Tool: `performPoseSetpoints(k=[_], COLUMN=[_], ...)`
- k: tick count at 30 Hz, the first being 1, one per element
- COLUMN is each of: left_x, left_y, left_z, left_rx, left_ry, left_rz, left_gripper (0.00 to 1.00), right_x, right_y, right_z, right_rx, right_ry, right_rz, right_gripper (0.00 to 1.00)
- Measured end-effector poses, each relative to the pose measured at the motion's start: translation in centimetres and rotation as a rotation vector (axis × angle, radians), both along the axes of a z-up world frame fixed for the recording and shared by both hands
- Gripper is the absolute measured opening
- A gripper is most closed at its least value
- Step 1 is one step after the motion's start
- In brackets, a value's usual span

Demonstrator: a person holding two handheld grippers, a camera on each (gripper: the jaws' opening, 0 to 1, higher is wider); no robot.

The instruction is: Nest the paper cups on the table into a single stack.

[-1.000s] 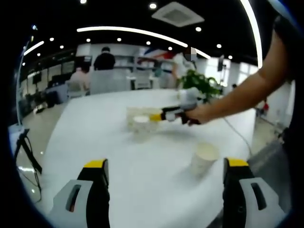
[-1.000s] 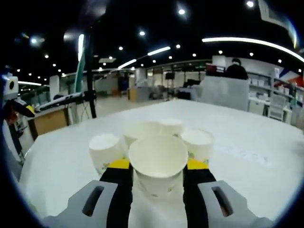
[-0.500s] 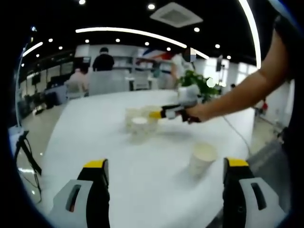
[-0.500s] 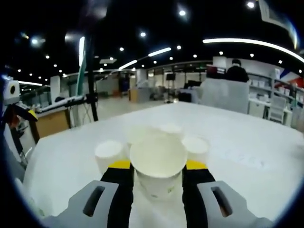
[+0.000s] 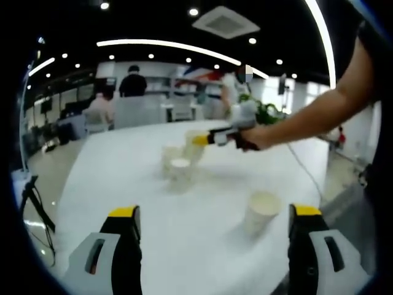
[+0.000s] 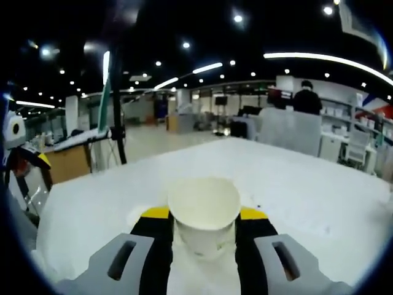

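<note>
The right claw (image 6: pixel 204 216) grips a white paper cup (image 6: pixel 204 209) between its yellow-tipped jaws, held above the white worktop (image 6: pixel 319 203). In the left gripper view the left claw (image 5: pixel 212 215) is spread wide with nothing in it; a lone cup (image 5: pixel 261 212) stands near the worktop's near edge, and more cups (image 5: pixel 177 167) cluster toward its middle.

Held paper cup (image 6: pixel 204 215): matt white paper w/ rolled rim, faint print low on wall. Right gripper (image 6: pixel 202 228): smooth grey plastic housing, black jaws w/ glossy yellow tips. Left gripper (image 5: pixel 214 228): same grey plastic, black & yellow jaws. Table (image 5: pixel 202 203): smooth white top, slight sheen. Lone paper cup (image 5: pixel 261 212) & cup cluster (image 5: pixel 177 166): matt white paper. Ceiling: dark, glossy, reflecting lamps.
</note>
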State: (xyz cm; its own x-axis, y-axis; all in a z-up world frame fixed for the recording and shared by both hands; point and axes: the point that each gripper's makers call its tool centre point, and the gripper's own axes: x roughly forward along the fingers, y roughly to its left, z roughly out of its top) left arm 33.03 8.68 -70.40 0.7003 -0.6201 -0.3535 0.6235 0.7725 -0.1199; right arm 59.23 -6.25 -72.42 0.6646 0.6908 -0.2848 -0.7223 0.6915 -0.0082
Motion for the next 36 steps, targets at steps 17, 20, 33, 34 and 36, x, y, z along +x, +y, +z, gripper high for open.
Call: performPoseSetpoints(k=[17, 20, 33, 34, 36], left_x=[-0.1, -0.2, -0.6, -0.7, -0.7], left_y=[0.4, 0.4, 0.8, 0.9, 0.8], left_z=[0.3, 0.3, 0.5, 0.3, 0.4], left_rx=[0.003, 0.012, 0.026, 0.027, 0.025], left_ry=[0.000, 0.003, 0.017, 0.036, 0.021], left_rz=[-0.033, -0.042, -0.045, -0.043, -0.050], left_gripper=[0.99, 0.99, 0.99, 0.99, 0.99], right_x=[1.0, 0.8, -0.6, -0.6, -0.8], right_y=[-0.2, -0.1, 0.1, 0.1, 0.1], right_z=[3.7, 3.8, 4.7, 4.7, 4.8], right_rx=[-0.004, -0.006, -0.010, -0.010, -0.013], right_ry=[-0.006, -0.005, -0.014, -0.015, -0.018], right_rz=[-0.005, -0.006, -0.001, 0.000, 0.000], right_gripper=[0.35, 0.34, 0.35, 0.35, 0.35])
